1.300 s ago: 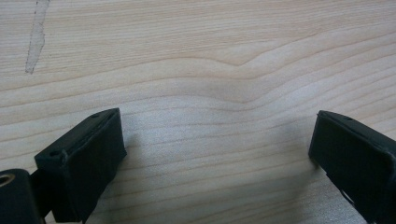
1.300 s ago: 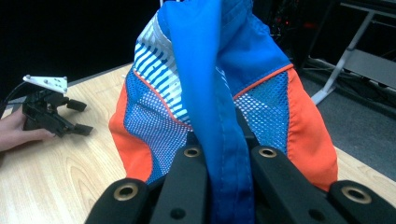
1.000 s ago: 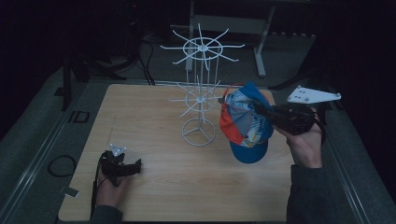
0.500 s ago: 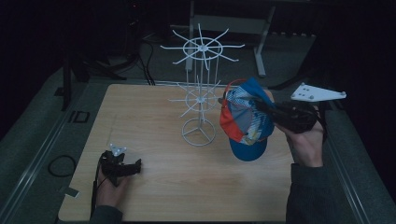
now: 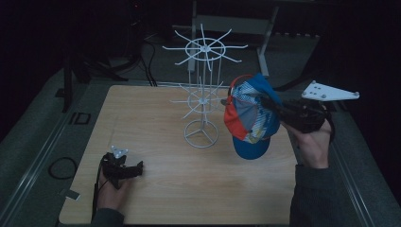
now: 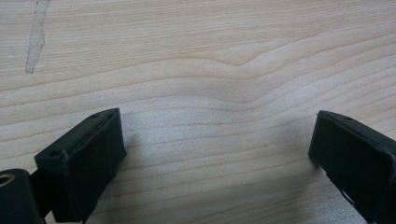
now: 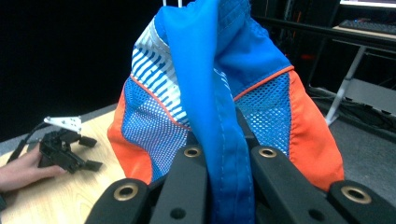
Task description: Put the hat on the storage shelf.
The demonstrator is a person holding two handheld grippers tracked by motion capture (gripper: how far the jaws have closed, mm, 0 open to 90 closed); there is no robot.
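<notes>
Dark room all round, and from the high view I have a pale wooden table (image 5: 179,189) with a white wire rack (image 5: 202,94) standing near its middle. My right gripper (image 5: 269,105) holds a blue, orange and white cap (image 5: 249,120) up in the air just right of the rack, close to its lower ring of prongs. My left gripper (image 5: 135,169) rests on the table at the near left corner, well apart from it all.

Left gripper view now: bare wood grain, jaws standing wide apart with nothing between them.

Right gripper view: jaws pinched tight on a fold of the cap's (image 7: 210,107) blue fabric. I judge it light and floppy, mesh panels sagging, so the cloth could slip; the stiffer brim or band would give a surer hold. No containers anywhere; the rack's prongs are bare.
</notes>
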